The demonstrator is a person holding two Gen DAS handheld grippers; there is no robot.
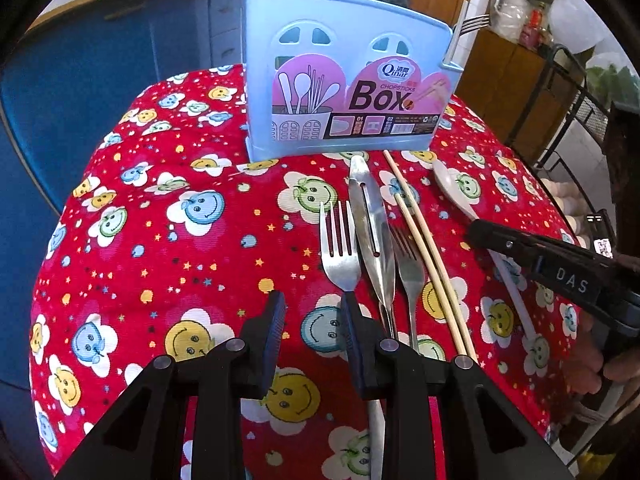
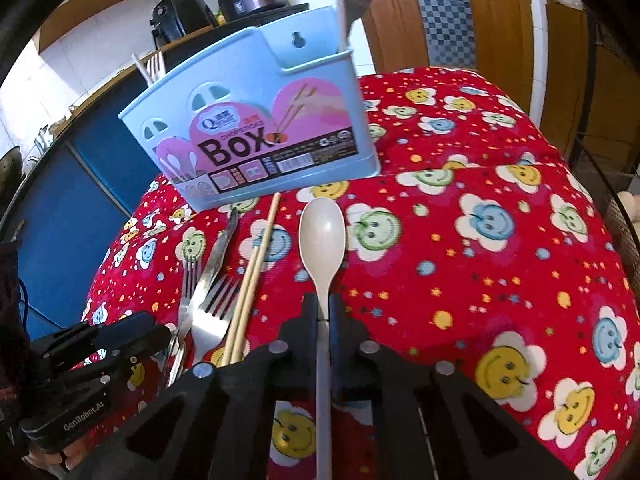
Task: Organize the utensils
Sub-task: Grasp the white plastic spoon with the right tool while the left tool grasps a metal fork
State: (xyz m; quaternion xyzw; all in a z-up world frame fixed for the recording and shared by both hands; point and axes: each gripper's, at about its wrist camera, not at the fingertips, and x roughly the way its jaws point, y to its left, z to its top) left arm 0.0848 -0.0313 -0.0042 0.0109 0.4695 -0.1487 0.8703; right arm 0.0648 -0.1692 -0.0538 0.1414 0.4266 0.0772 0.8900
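Note:
A light blue utensil box point(image 1: 340, 76) stands at the far side of the table; it also shows in the right wrist view point(image 2: 256, 136). A fork point(image 1: 466, 30) stands in its right end. Before it lie two forks point(image 1: 338, 248), a metal peeler point(image 1: 370, 224), a pair of chopsticks point(image 1: 424, 248) and a cream spoon point(image 2: 322, 240). My right gripper point(image 2: 323, 308) is shut on the cream spoon's handle, which lies on the cloth. My left gripper point(image 1: 314, 312) is open and empty, just left of the nearest fork's handle.
The table wears a red cloth with smiley flowers point(image 1: 180, 240). A blue cabinet point(image 1: 80, 88) stands to the left. A black wire rack point(image 1: 576, 92) stands to the right. Black appliances point(image 2: 184, 16) sit on a counter behind the box.

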